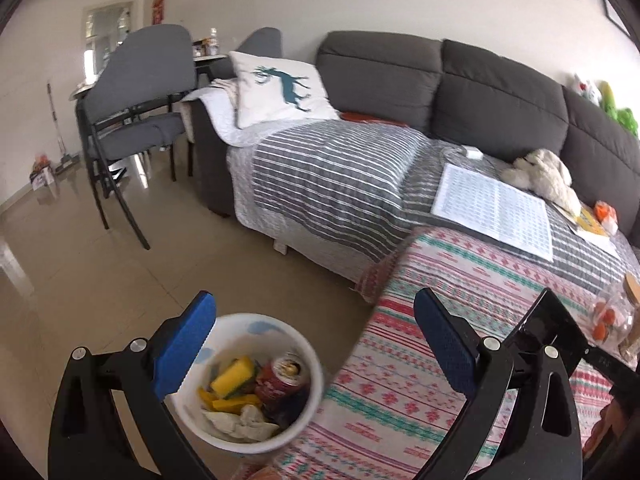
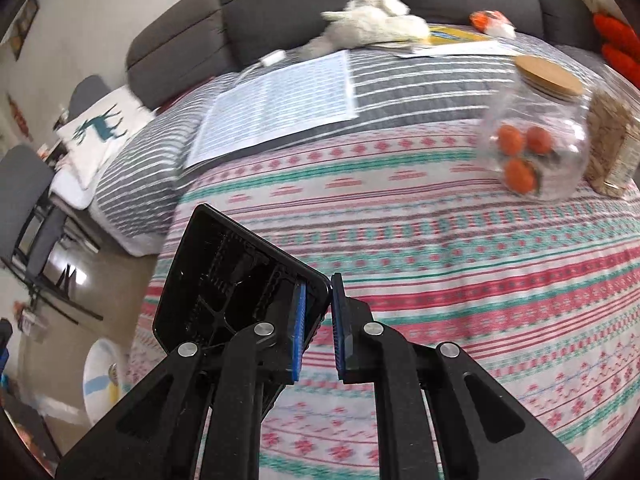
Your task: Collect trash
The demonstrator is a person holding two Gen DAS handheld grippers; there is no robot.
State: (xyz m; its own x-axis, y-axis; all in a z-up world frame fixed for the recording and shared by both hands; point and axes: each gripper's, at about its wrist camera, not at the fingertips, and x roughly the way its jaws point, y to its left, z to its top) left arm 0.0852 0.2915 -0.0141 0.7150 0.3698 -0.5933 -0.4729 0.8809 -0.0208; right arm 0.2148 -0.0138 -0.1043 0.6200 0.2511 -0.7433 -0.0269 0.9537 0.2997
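Left wrist view: the left gripper (image 1: 314,336) is spread wide, its two blue-padded fingers (image 1: 184,350) well apart with nothing between them. Down in the lower middle of the frame, partly behind the left finger, sits one white trash bin (image 1: 312,396) on the tiled floor (image 1: 80,280), just beside the patterned tablecloth (image 1: 400,392). Inside the bin I count one yellow sponge (image 1: 233,372), one red drink can (image 1: 282,378), some orange peel pieces (image 1: 230,402) and one wad of crumpled paper (image 1: 240,422). At the lower right a black plastic tray (image 1: 548,326) pokes in, and one glass jar (image 1: 614,322) sits at the right edge. Up top, one grey sofa (image 1: 480,80) with one deer-print pillow (image 1: 280,88), one printed sheet (image 1: 494,210), one plush toy (image 1: 540,174) and two grey chairs (image 1: 140,92) in the upper left. Right wrist view: the right gripper (image 2: 319,328) is closed down on the rim of that black plastic tray (image 2: 224,276), which juts to the lower left above the tablecloth (image 2: 440,260). The trash bin (image 2: 98,380) shows at the lower left edge, on the floor. In the upper right stands the cork-lidded jar (image 2: 536,128) with three orange balls (image 2: 510,140) inside, touching one pack of brown sticks (image 2: 610,144).
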